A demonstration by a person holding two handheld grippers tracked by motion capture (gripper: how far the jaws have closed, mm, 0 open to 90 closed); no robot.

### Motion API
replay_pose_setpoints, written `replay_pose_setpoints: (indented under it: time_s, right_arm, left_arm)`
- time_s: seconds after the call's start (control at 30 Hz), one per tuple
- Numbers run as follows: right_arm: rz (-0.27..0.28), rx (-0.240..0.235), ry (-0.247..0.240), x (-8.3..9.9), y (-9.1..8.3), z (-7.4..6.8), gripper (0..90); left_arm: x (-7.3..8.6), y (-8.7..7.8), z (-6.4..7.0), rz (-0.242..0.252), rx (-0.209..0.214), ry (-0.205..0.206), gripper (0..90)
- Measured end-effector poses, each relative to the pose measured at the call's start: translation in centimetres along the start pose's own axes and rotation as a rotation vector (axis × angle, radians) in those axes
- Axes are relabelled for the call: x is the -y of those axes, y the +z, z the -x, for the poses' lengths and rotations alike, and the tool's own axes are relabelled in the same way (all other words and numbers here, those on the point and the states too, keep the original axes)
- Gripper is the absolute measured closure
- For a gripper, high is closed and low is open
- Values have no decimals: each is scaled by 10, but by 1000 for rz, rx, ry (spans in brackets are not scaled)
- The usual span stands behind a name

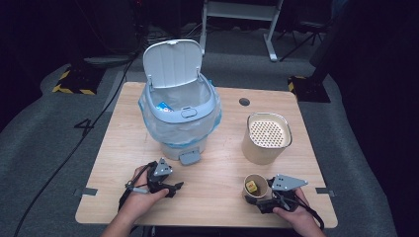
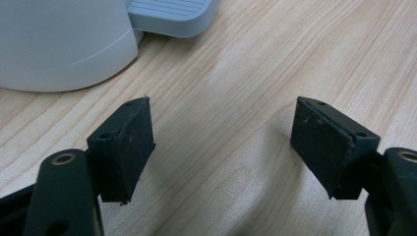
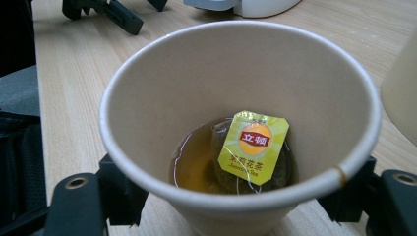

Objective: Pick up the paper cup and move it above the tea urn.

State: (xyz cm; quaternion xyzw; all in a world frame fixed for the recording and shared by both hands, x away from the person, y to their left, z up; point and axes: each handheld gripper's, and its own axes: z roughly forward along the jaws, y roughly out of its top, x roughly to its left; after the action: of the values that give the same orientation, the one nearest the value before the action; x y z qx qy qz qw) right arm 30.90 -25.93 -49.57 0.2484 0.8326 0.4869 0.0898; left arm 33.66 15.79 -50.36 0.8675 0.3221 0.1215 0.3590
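My right claw (image 1: 260, 198) is clamped on a paper cup (image 1: 255, 188), one jaw on each side of its wall, at about five o'clock on the worktop (image 1: 217, 197). In the right gripper view the cup (image 3: 241, 123) stands upright between the jaws, with a shallow pool of brown tea at the bottom and a used tea bag (image 3: 253, 147) lying in it, its yellow-green tag face up.

My left claw (image 2: 221, 142) is wide open and holds nothing; its pads hover over bare wood. In the high view it sits at about seven o'clock (image 1: 170, 186), pointing toward the cup, just below the pedal of the bin.

The bin (image 1: 180, 116), pale grey with its lid (image 1: 173, 61) standing open and a clear liner inside, is at about eleven o'clock from the cup. Something small and blue lies in the liner. A beige container with a perforated strainer top (image 1: 267, 138) stands at twelve o'clock from the cup, near it but apart.

I judge the work is at its start: the cup is gripped but not yet lifted, and the tea and the bag are still inside. Draining and binning seem still to come.

The worktop is light wood with a round cable hole at its far edge. Around it lie grey carpet, trailing cables and a dark room.
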Motion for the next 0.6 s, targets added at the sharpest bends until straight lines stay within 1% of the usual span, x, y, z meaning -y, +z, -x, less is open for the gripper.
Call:
replay_pose_setpoints:
  time_s: [0.1,0.13,0.2,0.27,0.4,0.5,0.6]
  right_arm:
    - [1,-4,10,-1,-2,1,270]
    - [16,-6,16,-3,-5,3,272]
    - [23,-6,19,-4,-7,4,272]
    - [45,1,22,-7,-15,8,274]
    - [60,0,29,-12,-21,13,275]
    - [62,10,18,-18,-26,17,276]
    - [54,8,7,-27,-32,22,277]
  left_arm:
    - [0,0,-1,0,2,2,241]
    - [-1,1,-1,0,3,3,241]
    - [-1,1,-1,0,3,3,240]
    - [-1,1,-1,0,3,4,240]
    - [-1,1,-1,-1,3,4,240]
    - [-1,1,-1,-1,5,4,239]
    - [-1,1,-1,-1,5,4,239]
